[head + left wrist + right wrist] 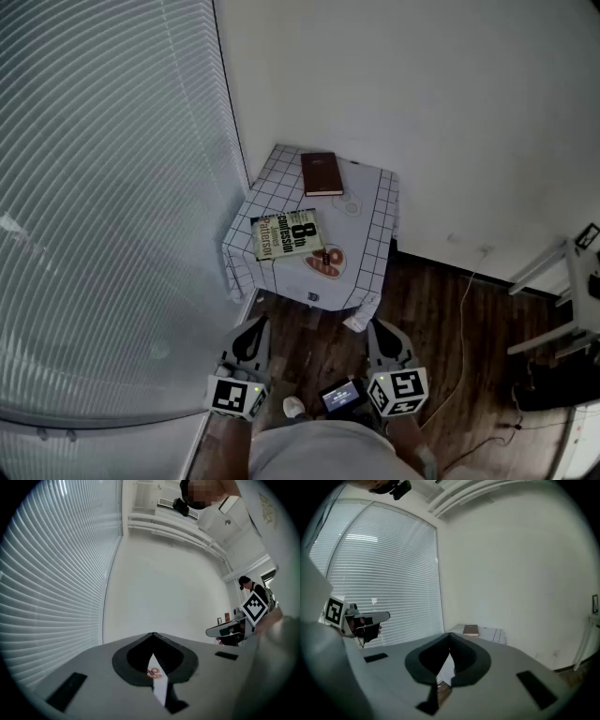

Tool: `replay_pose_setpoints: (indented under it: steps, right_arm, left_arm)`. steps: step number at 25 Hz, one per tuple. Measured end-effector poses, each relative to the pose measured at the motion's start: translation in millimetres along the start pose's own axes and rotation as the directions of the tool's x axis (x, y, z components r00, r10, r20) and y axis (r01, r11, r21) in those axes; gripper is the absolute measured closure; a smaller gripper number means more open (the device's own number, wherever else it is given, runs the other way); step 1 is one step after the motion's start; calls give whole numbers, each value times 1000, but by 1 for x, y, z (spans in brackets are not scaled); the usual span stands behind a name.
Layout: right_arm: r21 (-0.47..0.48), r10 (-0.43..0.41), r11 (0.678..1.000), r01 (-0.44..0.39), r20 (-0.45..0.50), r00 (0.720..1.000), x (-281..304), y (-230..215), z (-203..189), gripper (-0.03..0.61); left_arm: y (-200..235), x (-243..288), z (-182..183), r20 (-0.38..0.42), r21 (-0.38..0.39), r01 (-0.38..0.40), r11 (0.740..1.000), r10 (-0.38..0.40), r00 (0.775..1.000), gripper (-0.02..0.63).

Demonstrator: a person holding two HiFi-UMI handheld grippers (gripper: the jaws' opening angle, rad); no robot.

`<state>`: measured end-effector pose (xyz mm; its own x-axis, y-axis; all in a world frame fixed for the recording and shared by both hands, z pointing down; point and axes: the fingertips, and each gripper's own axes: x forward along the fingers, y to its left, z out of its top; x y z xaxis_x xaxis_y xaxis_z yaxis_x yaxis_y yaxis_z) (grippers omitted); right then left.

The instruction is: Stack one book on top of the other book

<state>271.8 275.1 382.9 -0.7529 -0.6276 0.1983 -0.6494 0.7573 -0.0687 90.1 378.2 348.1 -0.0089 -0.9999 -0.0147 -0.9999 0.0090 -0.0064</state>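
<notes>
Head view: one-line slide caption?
Shut left gripper and right gripper hover before a checked table; brown book and paperback lie apart.

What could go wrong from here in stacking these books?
The paperback lies flat near the front-left edge of the checked cloth, so a nudge might slide it off. The cloth could bunch when a jaw slides under a book. The left tongs and right tongs are shut and must open first.

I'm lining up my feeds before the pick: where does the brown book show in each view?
Head view: brown book at the far end of the checked table, above centre.
Left gripper view: not in it.
Right gripper view: brown book just above where the jaws meet, slightly right of centre.
Shared landmark: the window blinds, on the left in all three views.
</notes>
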Motion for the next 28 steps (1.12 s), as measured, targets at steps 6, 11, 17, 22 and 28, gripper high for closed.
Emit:
replay_pose_setpoints:
  steps: [6,11,17,22,28]
  right_arm:
    - [-11,-6,1000,6,9,1000,3,20,7,572]
    - [-19,-16,1000,16,7,1000,6,24,8,572]
    - [95,35,994,-46,115,993,-1,31,30,572]
    - [13,6,1000,-7,59,998,15,30,18,572]
    - [50,11,999,-14,63,998,50,14,20,572]
  left_arm:
    - [6,-19,17,67,54,66,996,-70,995,606]
    - [15,-23,26,158,-56,115,992,-105,982,606]
    - [25,-14,5,59,-43,81,996,-78,995,606]
    - [33,-3,-9,6,-36,51,998,-50,999,606]
    - [47,31,-17,4,-53,75,996,-75,997,606]
